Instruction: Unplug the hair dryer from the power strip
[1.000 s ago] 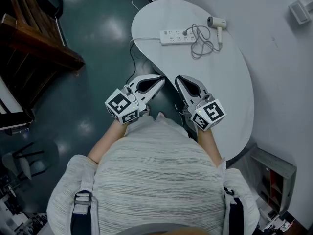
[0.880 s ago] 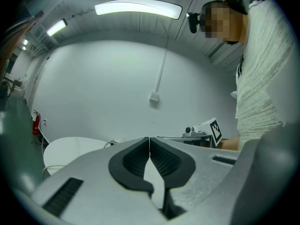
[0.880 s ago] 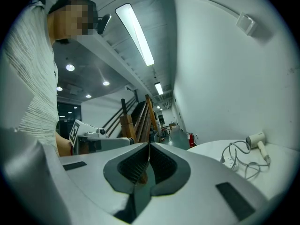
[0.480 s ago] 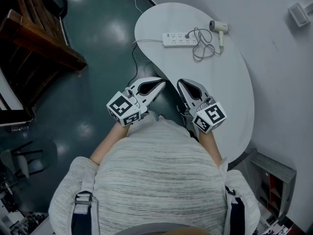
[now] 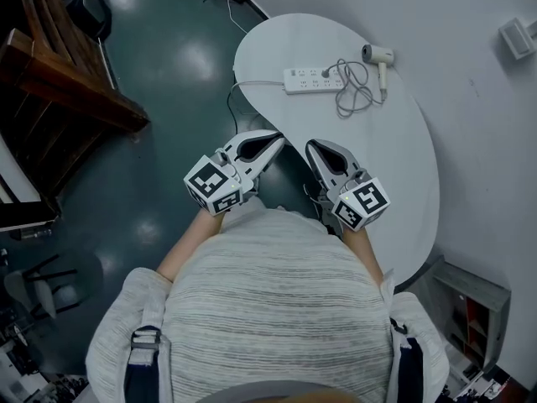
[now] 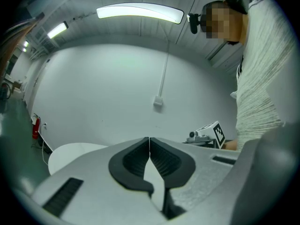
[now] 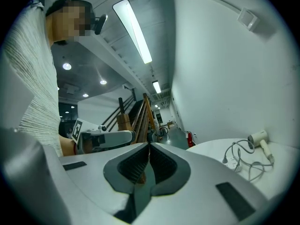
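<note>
The white rounded worktop (image 5: 403, 175) carries the task's things at its far end. Nearer the person, the left gripper (image 5: 279, 139) and right gripper (image 5: 310, 146) hover side by side, jaws closed on nothing. Well apart from them lies the power strip (image 5: 312, 80). The hair dryer (image 5: 379, 57) sits just beside it, its looped cord (image 5: 352, 95) plugged into the strip.

a white rounded table (image 5: 394, 166) stands against a pale wall (image 5: 478, 124), over a glossy teal floor (image 5: 159, 99). a small box (image 5: 518, 36) is fixed to the wall, with a thin conduit rising from it in the left gripper view. a dark wooden frame (image 5: 75, 91) fills the upper left. a grey open cabinet (image 5: 470, 296) sits by the table's near end. a red fire extinguisher (image 6: 35, 128) stands near the wall, and a long ceiling light (image 6: 139, 12) glows overhead.
</note>
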